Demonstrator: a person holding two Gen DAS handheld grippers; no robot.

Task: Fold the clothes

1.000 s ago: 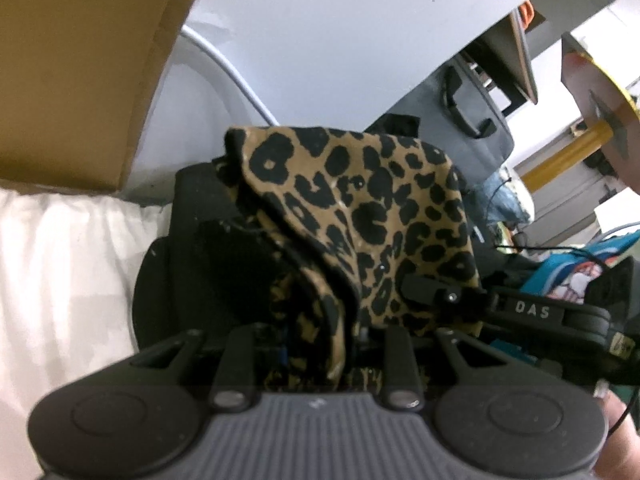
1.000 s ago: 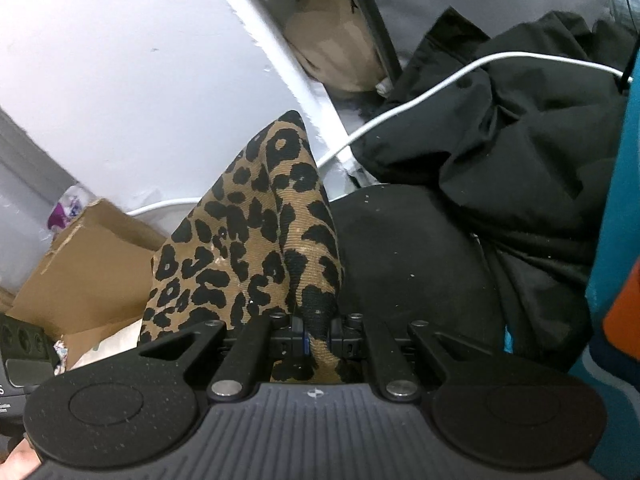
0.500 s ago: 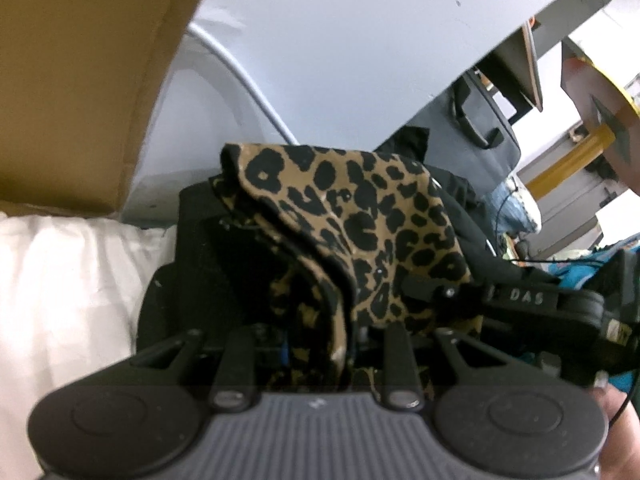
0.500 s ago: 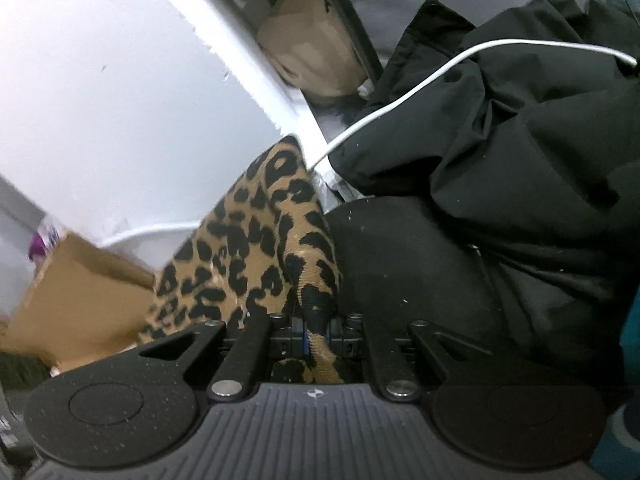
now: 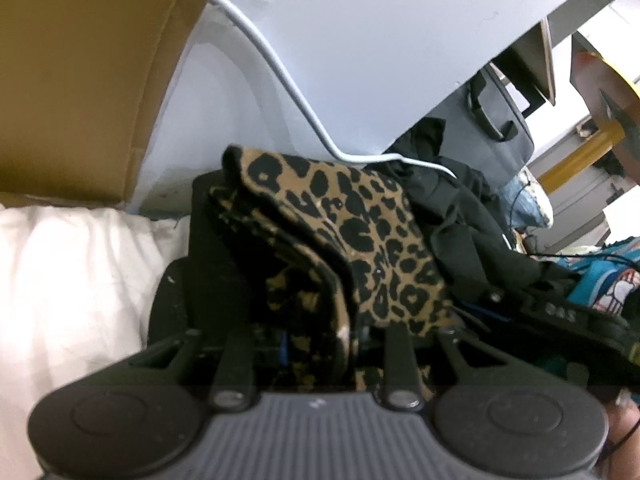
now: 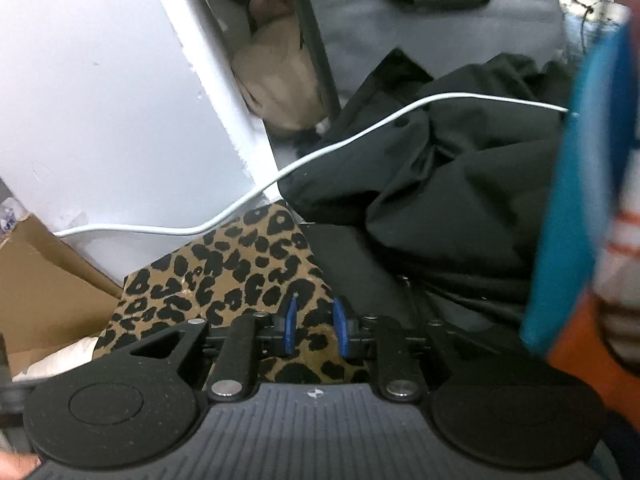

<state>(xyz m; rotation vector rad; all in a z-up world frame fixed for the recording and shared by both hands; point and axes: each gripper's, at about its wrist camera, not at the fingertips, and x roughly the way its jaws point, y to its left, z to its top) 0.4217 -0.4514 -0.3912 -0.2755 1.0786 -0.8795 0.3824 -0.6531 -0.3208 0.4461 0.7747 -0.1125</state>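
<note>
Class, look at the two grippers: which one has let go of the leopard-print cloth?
The right gripper: its blue fingers stand apart above the leopard-print cloth. The left gripper has the cloth bunched between its fingers.

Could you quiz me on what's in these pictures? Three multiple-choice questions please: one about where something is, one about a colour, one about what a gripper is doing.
1. Where does the white cable run?
A. Over the black jacket
B. Under the cardboard box
C. Around the right gripper

2. What pattern has the cloth being folded?
A. Blue stripes
B. Leopard spots, tan and black
C. Plain white

3. How is the right gripper?
A. Shut on the cloth
B. Open, blue fingers apart over the cloth
C. Out of sight

Answers: 1 A, the cable crosses the jacket's folds. 2 B, black spots on tan show in both views. 3 B, a gap with cloth visible lies between the two fingers.
</note>
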